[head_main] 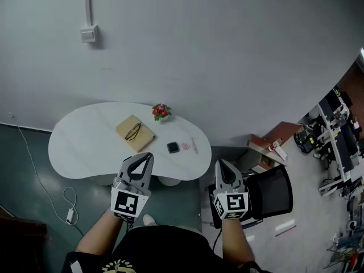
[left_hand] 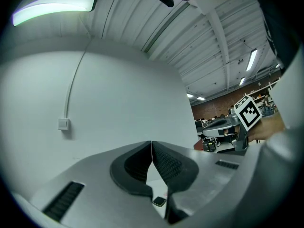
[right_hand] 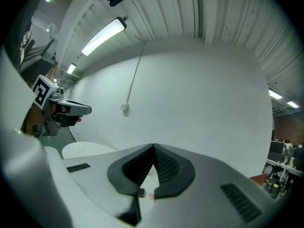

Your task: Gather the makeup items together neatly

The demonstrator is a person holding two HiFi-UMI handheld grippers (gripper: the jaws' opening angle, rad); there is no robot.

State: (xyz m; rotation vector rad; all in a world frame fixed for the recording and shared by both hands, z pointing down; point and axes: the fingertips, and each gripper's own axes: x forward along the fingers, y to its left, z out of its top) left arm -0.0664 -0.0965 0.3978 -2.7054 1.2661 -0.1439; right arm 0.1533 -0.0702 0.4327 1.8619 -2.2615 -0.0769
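Before table [head_main: 74,147], left gripper [head_main: 147,157], right gripper [head_main: 220,164]: jaws together, empty.

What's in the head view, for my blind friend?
A person holds the left tongs and right tongs, both shut and empty, before a white table with a tan book, red flowers and a black case.

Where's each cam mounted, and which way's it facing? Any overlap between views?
Head view: on the person's head, looking steeply down at the white table; forearms, left tool and right tool show.
Left gripper view: on the left tool, level toward the wall socket; its shut jaws and the right tool show.
Right gripper view: on the right tool, facing that wall too; its shut jaws and the left tool show.
Shared: all three see the wall socket.
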